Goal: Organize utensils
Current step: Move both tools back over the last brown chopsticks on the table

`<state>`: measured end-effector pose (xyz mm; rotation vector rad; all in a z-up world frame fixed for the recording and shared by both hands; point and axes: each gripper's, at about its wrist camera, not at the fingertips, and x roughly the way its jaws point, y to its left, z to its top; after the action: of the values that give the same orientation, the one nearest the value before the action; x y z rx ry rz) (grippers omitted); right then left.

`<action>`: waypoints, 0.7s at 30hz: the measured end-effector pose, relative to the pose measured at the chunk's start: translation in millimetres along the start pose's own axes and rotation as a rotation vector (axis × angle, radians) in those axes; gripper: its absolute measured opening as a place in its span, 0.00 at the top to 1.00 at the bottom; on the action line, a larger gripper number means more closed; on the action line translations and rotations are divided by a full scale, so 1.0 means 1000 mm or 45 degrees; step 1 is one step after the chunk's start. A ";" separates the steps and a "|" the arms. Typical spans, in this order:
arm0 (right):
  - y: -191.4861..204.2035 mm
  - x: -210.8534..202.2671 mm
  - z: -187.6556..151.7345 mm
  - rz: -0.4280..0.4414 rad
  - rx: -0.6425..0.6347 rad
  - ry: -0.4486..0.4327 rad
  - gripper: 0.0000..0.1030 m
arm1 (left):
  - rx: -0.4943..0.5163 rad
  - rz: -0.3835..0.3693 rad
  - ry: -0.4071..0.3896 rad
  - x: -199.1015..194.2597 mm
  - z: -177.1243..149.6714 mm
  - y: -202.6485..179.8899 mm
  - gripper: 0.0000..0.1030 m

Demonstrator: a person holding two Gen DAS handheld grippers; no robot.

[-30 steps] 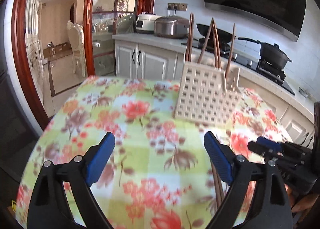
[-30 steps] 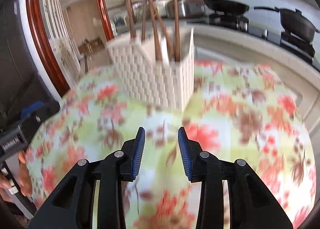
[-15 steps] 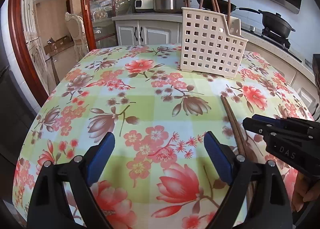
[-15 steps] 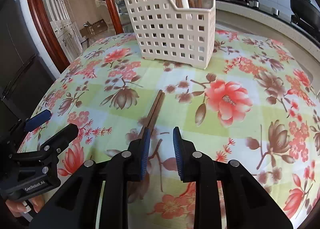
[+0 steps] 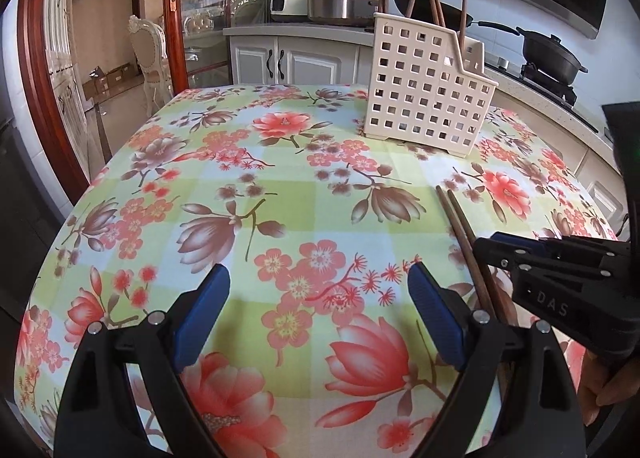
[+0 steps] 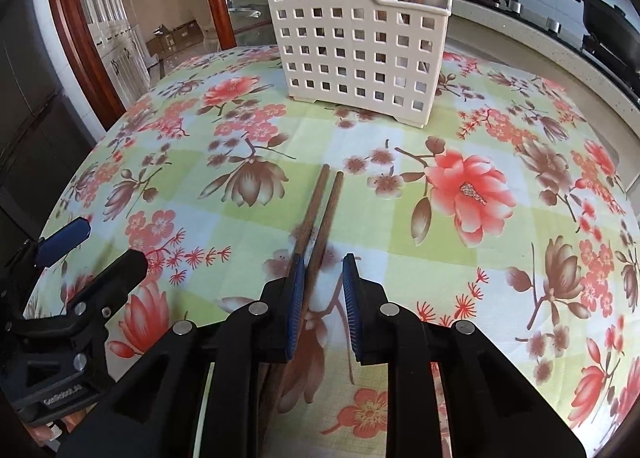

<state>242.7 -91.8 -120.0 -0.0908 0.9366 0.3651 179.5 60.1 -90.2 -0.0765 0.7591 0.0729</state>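
Pair of brown chopsticks (image 6: 320, 214) lying side by side on the floral tablecloth (image 6: 460, 258), centre of the right wrist view, far tips toward the white perforated utensil holder (image 6: 360, 38) at upper centre, well apart from it. More chopsticks standing upright inside that holder. Right gripper (image 6: 323, 294) low at bottom centre, jaws narrowly parted and just been closing; chopsticks running in between them, the left blue pad beside the nearer stick, the right pad showing a gap of cloth. Firm contact not clear.

Left gripper (image 5: 318, 298) at bottom centre of the left wrist view, jaws spread wide, only tablecloth between them. Same chopsticks (image 5: 460, 226) there at right of centre, just outside the right-hand finger, passing under the black body of the other gripper at the right edge. Fingertips of a hand (image 5: 604, 390) at lower right.

Broad open cloth across the left and middle of both frames. Table edge curving away at upper left toward a wooden door frame (image 5: 36, 70); counter with a stove (image 5: 548, 78) close behind the holder at upper right.
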 end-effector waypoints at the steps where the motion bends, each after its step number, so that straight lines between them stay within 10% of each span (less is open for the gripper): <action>1: 0.001 0.001 0.001 -0.016 -0.004 0.002 0.82 | 0.001 -0.005 0.001 -0.001 -0.001 0.000 0.15; 21: -0.015 0.002 0.005 -0.038 0.000 -0.011 0.94 | -0.009 -0.066 0.078 0.007 -0.002 -0.012 0.25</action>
<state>252.7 -103.7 -119.7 -0.1031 0.9258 0.3377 183.8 48.5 -96.0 -0.1051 0.8179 0.0241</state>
